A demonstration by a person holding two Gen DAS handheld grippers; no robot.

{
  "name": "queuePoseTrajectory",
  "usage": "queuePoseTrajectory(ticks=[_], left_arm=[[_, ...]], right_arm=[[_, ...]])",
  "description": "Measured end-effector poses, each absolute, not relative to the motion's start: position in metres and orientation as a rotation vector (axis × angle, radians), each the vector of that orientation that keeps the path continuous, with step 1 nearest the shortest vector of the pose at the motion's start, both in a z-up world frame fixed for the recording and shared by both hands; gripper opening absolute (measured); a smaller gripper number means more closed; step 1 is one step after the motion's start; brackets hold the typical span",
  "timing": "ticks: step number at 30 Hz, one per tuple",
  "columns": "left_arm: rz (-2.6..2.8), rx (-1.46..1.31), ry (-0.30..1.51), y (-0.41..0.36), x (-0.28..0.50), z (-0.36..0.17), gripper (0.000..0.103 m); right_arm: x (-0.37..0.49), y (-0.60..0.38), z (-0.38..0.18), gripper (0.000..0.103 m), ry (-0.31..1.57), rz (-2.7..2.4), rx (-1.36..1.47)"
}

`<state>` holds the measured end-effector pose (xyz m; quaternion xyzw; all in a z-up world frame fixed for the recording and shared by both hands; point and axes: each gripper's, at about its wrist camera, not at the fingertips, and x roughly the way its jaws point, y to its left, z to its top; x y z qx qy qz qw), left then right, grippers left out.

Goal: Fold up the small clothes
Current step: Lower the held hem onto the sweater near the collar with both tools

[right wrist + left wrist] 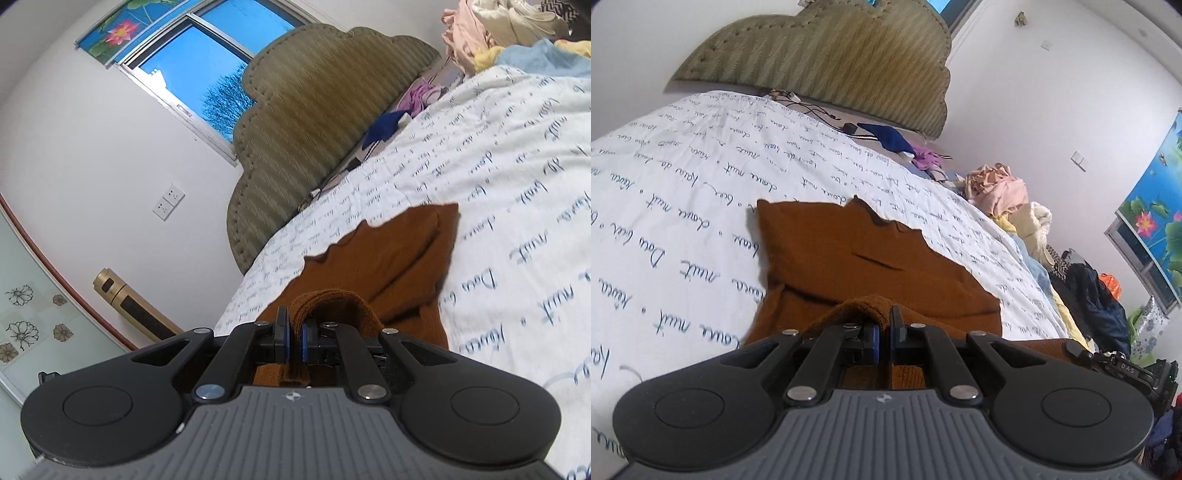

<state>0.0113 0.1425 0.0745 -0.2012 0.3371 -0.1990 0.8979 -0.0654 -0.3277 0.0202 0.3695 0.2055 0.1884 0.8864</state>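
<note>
A rust-brown knit garment (pixel 857 258) lies spread on a white bedsheet printed with script (pixel 683 192). My left gripper (pixel 884 323) is shut on the garment's near hem, which bunches up over the fingertips. In the right wrist view the same brown garment (pixel 399 266) stretches away over the bedsheet (pixel 517 177). My right gripper (pixel 294 334) is shut on a ribbed fold of its near edge, and the cloth hangs down between the blue pads. Both held edges are raised off the bed.
A padded olive headboard (pixel 827 59) stands at the far end of the bed. Blue and purple clothes (pixel 897 142) lie near it, and a heap of pink, cream and dark clothes (pixel 1008 192) runs along the bed's right side. A gold cylinder (pixel 133 302) leans by the wall.
</note>
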Motion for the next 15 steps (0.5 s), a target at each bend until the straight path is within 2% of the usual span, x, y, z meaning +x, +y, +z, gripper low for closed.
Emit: queuePoseTrajectory(ticks=[15], left_arm=[[-0.352,-0.346,0.662,0.127,0.082,0.094,0.005]], right_arm=[[-0.001,-0.337,0.031,0.012,0.389,0.343,0.782]])
